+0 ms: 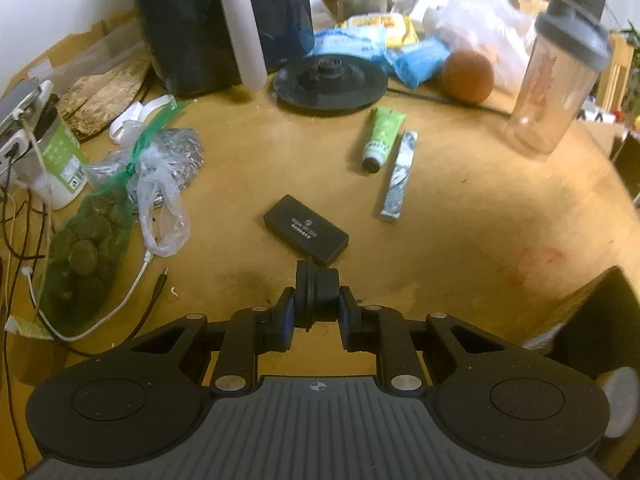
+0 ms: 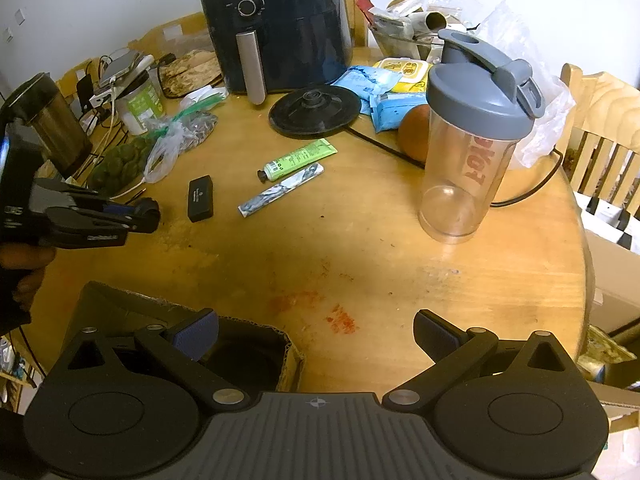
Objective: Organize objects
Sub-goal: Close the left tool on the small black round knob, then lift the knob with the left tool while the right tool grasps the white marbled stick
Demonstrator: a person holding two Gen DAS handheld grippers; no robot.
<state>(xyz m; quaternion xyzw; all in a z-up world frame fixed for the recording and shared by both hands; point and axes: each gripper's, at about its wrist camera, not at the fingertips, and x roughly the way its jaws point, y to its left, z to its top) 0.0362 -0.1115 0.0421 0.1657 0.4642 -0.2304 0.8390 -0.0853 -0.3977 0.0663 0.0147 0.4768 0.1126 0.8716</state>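
Round wooden worktop [image 2: 360,248], crowded along its far edge.

A black air fryer [image 2: 280,20] stands at the back, a black kettle base [image 2: 314,114] in front of it; near the middle lie a green tube [image 2: 296,160], a slim silver-blue packet [image 2: 280,190] just beside it and a small black case [image 2: 200,198]. A clear shaker bottle [image 2: 468,152] stands upright beside an orange [image 2: 416,132]; blue packs [image 2: 384,96] lie behind.

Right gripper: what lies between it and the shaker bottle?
Only bare table with red smears, in the right wrist view; the open right gripper faces the shaker bottle.
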